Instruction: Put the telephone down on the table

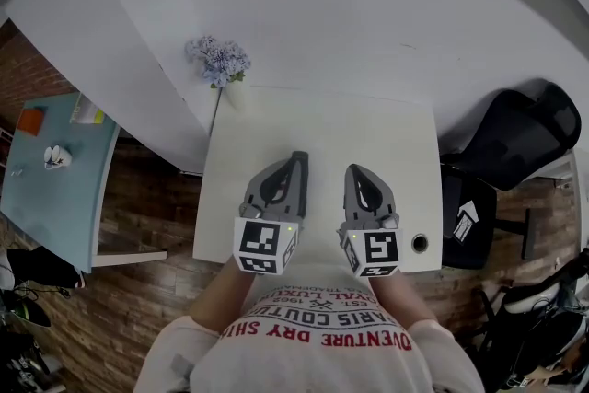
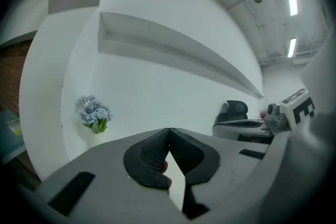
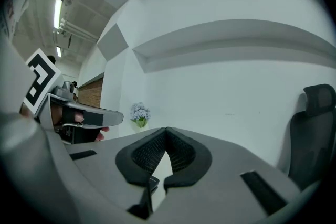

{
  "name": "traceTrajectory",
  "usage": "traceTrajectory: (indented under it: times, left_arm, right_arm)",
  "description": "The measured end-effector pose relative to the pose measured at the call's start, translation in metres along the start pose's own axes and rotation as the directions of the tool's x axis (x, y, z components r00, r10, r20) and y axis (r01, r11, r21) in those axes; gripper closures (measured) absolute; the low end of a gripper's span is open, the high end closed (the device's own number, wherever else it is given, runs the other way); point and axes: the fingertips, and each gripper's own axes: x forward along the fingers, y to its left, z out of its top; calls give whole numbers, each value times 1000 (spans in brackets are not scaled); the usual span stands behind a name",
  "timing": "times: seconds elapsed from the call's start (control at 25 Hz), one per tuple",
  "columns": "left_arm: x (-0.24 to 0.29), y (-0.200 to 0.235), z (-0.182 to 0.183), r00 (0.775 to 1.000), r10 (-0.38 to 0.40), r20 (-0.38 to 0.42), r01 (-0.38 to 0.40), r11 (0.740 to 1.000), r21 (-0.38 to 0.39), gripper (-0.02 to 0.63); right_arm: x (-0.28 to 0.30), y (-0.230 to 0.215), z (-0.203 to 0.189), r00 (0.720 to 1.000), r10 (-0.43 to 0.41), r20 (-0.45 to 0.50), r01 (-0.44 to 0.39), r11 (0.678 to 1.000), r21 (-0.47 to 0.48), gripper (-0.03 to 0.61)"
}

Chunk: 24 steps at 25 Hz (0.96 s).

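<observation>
No telephone shows in any view. In the head view both grippers hover side by side over the near half of the white table (image 1: 322, 120). My left gripper (image 1: 299, 158) has its jaws together at the tip, with nothing between them; in the left gripper view the left gripper (image 2: 168, 130) points at the white wall. My right gripper (image 1: 354, 169) is also shut and empty. The right gripper (image 3: 167, 129) shows its dark pads meeting at the tip, and the left gripper's marker cube (image 3: 39, 78) is at that view's left.
A small vase of pale blue flowers (image 1: 221, 62) stands at the table's far left corner. A round cable hole (image 1: 420, 243) is near the front right corner. A black office chair (image 1: 515, 138) stands to the right, a light blue table (image 1: 55, 184) to the left.
</observation>
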Motion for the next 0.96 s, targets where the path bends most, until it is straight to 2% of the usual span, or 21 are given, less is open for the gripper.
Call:
traceTrajectory:
  times: [0.28, 0.96]
  left_arm:
    - [-1, -3, -1, 999, 33, -1, -33, 999, 27, 589]
    - [2, -11, -11, 998, 53, -36, -53, 999, 5, 589]
  right_arm:
    - [-2, -5, -8, 1000, -3, -31, 4, 1000, 29, 561]
    - [-4, 5, -8, 998, 60, -33, -59, 998, 38, 561]
